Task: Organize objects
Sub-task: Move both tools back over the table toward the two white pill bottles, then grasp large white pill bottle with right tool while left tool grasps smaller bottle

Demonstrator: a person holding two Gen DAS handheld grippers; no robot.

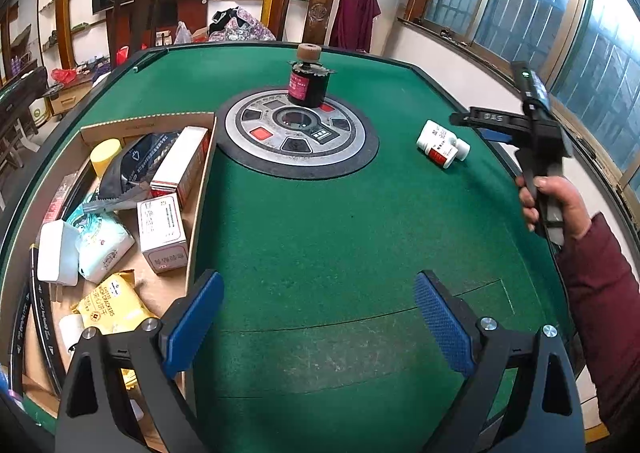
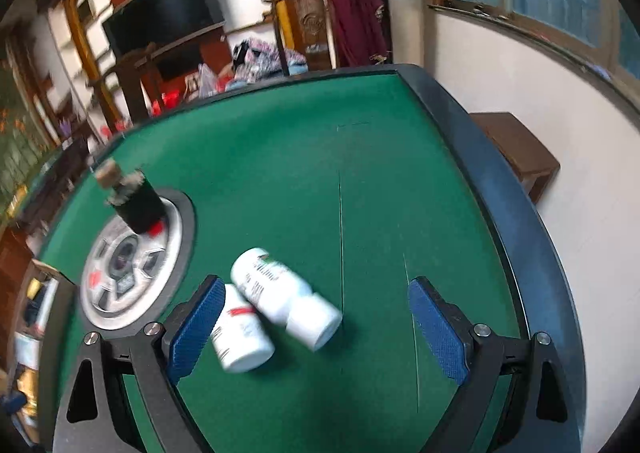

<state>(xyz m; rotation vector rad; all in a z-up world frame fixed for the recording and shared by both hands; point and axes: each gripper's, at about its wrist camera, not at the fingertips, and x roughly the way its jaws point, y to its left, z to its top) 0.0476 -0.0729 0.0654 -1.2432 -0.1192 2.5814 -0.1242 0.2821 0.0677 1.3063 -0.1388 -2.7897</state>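
Note:
Two white pill bottles [image 2: 280, 303] lie side by side on the green table [image 2: 360, 193]; they also show in the left wrist view [image 1: 442, 143] at the right. My right gripper [image 2: 316, 329] is open, hovering over them, its left pad [image 2: 196, 327] next to the smaller bottle [image 2: 242, 337]. In the left wrist view the right gripper [image 1: 460, 119] is seen just behind the bottles. My left gripper [image 1: 320, 323] is open and empty over the table's near side. A cardboard box [image 1: 200, 189] at the left holds several packets and cartons.
A dark jar [image 1: 308, 83] with a cork-like top stands on the round silver control panel [image 1: 296, 133] at the table's centre. Wooden chairs, shelves and a TV stand behind the table. A brown stool [image 2: 516, 151] stands beyond the right edge.

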